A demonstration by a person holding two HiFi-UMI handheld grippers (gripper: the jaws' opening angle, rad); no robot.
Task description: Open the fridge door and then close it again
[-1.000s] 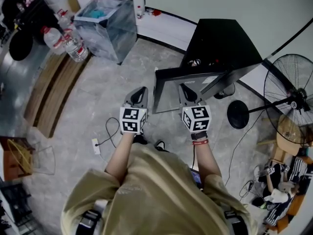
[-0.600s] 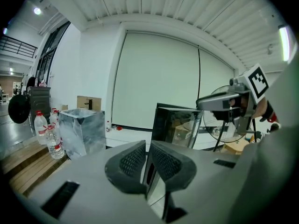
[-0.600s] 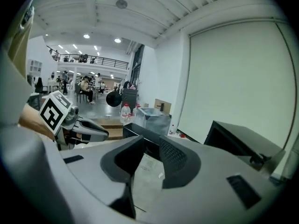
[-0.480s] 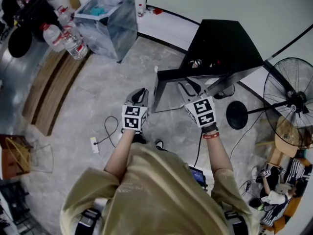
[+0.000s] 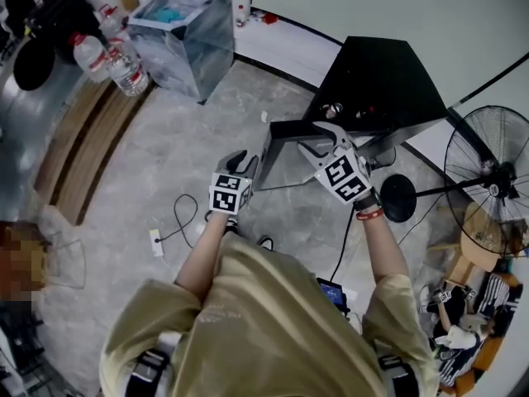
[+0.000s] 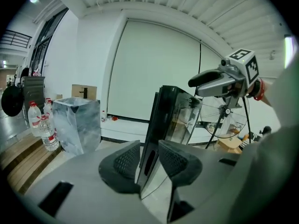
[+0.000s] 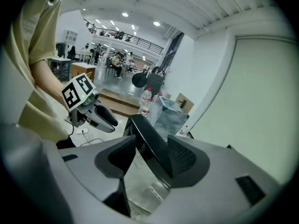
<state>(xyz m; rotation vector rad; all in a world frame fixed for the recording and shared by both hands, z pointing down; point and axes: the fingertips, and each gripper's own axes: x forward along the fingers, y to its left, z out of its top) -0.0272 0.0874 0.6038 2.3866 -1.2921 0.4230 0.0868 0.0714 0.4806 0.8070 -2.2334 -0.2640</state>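
Note:
A small black fridge (image 5: pixel 382 71) stands on the floor with its glass door (image 5: pixel 285 157) ajar. In the head view my right gripper (image 5: pixel 320 139) sits at the door's top edge. In the right gripper view that edge (image 7: pixel 148 141) runs between the jaws, which have just been opening, and a gap shows at the left pad. My left gripper (image 5: pixel 241 165) is low by the door's free side. Its jaws (image 6: pixel 149 160) have just been opening too, and the door's side edge (image 6: pixel 150 146) stands in the gap untouched.
A standing fan (image 5: pixel 488 172) and its round base (image 5: pixel 398 197) are right of the fridge. A translucent bin (image 5: pixel 178 35), water bottles (image 5: pixel 124 69) and wooden boards (image 5: pixel 83 147) lie at the left. A cable and power strip (image 5: pixel 157 242) run near my feet.
Both grippers' jaws have opened. The left gripper has sunk lower beside the door. The right gripper has rolled and shifted right along the door's top edge.

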